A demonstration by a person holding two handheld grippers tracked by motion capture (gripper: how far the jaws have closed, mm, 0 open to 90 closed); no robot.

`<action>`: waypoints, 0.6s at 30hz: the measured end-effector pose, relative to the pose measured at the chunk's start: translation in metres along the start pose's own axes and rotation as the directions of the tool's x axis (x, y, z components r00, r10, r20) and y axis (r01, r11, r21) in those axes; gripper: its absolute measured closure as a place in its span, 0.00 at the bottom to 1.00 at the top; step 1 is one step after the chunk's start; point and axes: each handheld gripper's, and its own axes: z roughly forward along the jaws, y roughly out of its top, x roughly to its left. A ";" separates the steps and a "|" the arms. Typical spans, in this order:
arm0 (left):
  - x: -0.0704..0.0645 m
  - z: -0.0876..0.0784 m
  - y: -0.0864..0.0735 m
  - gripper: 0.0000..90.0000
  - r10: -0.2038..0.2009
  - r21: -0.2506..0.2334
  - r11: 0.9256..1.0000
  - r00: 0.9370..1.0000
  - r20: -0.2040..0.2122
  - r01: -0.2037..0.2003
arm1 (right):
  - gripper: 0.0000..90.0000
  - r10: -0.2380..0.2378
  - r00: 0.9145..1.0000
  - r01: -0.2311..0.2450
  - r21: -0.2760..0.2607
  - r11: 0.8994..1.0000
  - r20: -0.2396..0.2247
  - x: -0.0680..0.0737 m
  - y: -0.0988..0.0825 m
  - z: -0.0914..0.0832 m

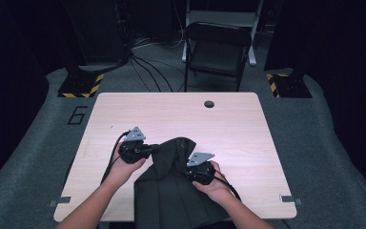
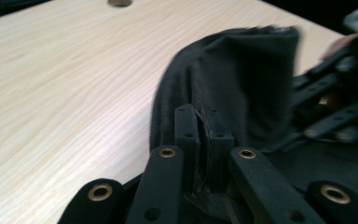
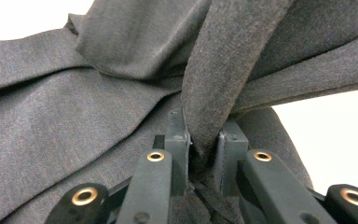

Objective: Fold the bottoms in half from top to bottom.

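Both tongs, left (image 1: 148,149) and right (image 1: 194,168), pinch the dark cloth (image 1: 171,191) so it lifts up off the table (image 1: 248,143) for folding.

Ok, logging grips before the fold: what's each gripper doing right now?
Left gripper: shut on the dark cloth, pinching a thin edge.
Right gripper: shut on a thicker fold of the cloth.

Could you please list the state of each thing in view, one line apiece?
Dark cloth: bunched and lifted at its far end, its near end hanging over the table edge.
Left claw: shut on a fold of the cloth.
Right claw: shut on a strip of the cloth.
Table: bare wood around the cloth.
Folding chair: unfolded, unoccupied.
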 end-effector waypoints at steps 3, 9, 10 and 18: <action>-0.010 -0.008 0.001 0.97 0.018 -0.011 1.000 1.000 0.025 -0.018 | 0.86 -0.003 1.000 0.003 -0.005 1.000 0.013 0.001 0.000 0.000; -0.026 -0.020 -0.009 0.97 0.022 -0.021 1.000 0.997 0.079 -0.021 | 0.80 0.010 1.000 -0.010 -0.001 1.000 0.018 -0.001 -0.001 -0.003; -0.028 -0.021 -0.013 0.97 0.016 -0.022 1.000 0.996 0.089 -0.014 | 0.79 0.012 1.000 -0.012 0.001 1.000 0.019 -0.002 -0.001 -0.003; -0.043 -0.028 -0.035 0.97 0.001 -0.007 1.000 0.990 0.140 0.000 | 0.73 0.027 0.999 -0.027 0.016 1.000 0.034 -0.004 -0.001 -0.008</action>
